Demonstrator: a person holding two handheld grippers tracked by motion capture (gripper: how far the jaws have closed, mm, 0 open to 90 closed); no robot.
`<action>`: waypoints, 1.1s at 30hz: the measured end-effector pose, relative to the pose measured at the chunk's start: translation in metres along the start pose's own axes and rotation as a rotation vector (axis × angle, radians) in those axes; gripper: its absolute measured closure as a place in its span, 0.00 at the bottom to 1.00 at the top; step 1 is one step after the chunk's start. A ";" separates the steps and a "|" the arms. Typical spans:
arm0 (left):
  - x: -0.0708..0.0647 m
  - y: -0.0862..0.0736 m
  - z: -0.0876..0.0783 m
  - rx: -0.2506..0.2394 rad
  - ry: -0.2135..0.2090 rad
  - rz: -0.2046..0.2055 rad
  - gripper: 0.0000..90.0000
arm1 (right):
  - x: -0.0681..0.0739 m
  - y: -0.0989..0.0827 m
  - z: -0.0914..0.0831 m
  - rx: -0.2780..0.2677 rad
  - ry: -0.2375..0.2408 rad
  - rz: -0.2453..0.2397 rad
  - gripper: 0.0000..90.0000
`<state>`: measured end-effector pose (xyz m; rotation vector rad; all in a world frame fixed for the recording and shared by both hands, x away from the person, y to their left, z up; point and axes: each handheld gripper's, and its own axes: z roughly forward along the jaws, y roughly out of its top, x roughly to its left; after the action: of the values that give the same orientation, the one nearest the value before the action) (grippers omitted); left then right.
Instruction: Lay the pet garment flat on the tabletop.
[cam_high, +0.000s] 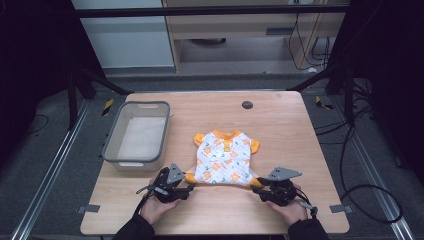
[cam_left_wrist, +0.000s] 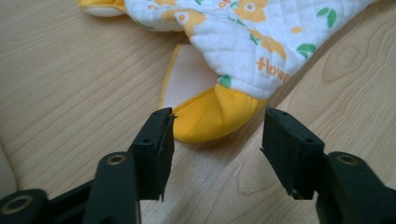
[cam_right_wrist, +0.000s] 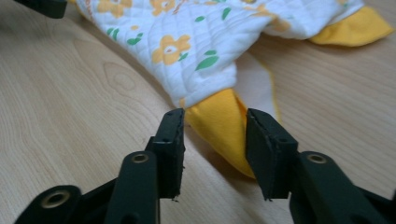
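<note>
Grey bin (cam_high: 136, 133) at table's (cam_high: 280, 120) left. Left gripper (cam_high: 191, 188), jaws parted, straddling the flowered garment's (cam_high: 225, 157) near-left yellow cuff (cam_left_wrist: 212, 116), unclamped. Garment flat mid-table. Right gripper (cam_high: 258, 192), jaws parted around the other yellow cuff (cam_right_wrist: 219, 126); contact unclear.

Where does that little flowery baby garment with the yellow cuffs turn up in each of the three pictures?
High view: the baby garment lies flat at the table's middle, right of the grey bin.
Left gripper view: it spreads across the top, one yellow cuff between the jaws.
Right gripper view: it spreads across the top, another yellow cuff between the jaws.
Shared landmark: its orange flower print.
</note>
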<state>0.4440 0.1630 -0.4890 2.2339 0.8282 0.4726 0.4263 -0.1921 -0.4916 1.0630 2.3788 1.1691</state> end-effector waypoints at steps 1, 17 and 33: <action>0.000 0.000 0.000 0.000 0.000 0.000 0.57 | 0.000 0.000 0.000 0.000 0.000 0.000 0.67; 0.002 0.012 -0.025 -0.019 -0.076 -0.053 0.95 | 0.005 0.013 -0.011 -0.005 0.040 -0.007 0.96; 0.025 0.046 -0.030 -0.012 -0.119 -0.170 0.93 | -0.019 0.048 -0.016 -0.054 0.042 0.138 0.95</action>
<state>0.4659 0.1695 -0.4327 2.1355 0.9399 0.2613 0.4541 -0.1954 -0.4458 1.2131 2.3225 1.3061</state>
